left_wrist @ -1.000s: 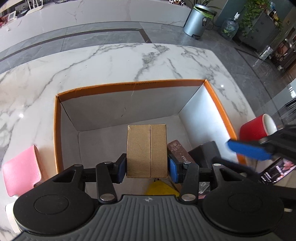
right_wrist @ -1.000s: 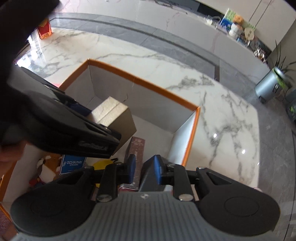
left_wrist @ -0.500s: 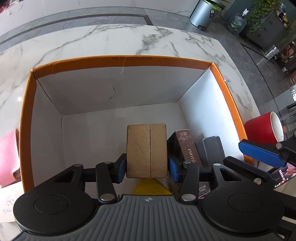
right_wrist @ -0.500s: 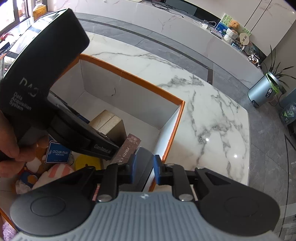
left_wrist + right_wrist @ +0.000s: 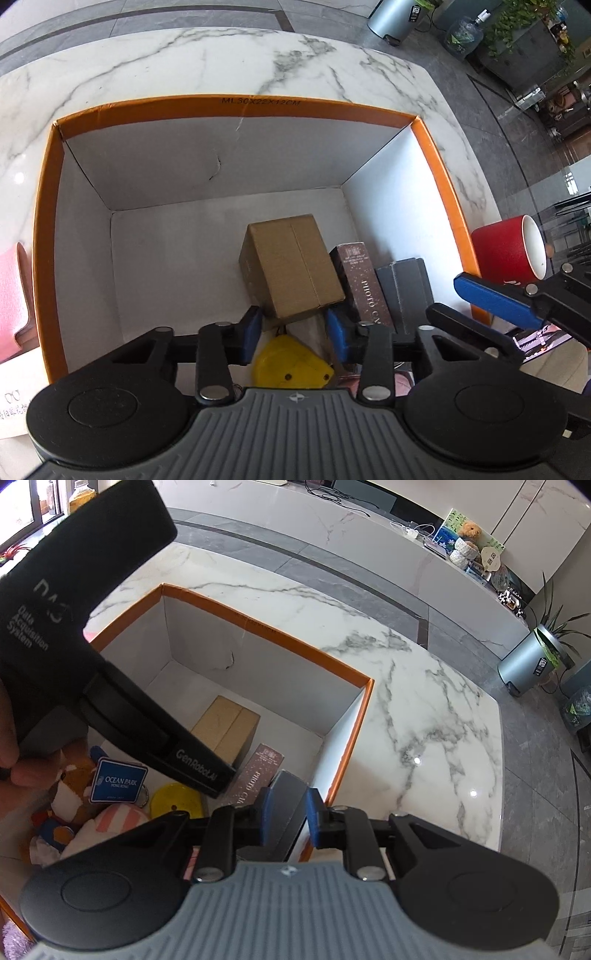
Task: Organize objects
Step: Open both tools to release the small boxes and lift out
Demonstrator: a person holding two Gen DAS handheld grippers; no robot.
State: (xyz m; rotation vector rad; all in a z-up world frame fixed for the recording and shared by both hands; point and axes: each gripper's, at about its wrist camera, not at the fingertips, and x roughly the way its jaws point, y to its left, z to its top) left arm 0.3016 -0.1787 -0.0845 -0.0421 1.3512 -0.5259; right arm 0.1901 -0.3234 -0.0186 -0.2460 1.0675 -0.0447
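Left fingers [image 5: 294, 329], closing, flank the ribbed cardboard box [image 5: 291, 266] without touching; right fingers [image 5: 287, 815] pinch a slim grey case [image 5: 286, 805] inside the orange-rimmed carton [image 5: 258, 107].

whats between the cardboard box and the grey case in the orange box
A dark brown carton marked PHOTO stands between the cardboard box and the grey case, seen in both wrist views.

Left gripper [image 5: 293, 328] pitched steeply down, jaws closing, pads clear of anything; a hand [image 5: 11, 753] grips its black housing. Right gripper [image 5: 286, 818] also angled down, blue pads clamped on something dark.
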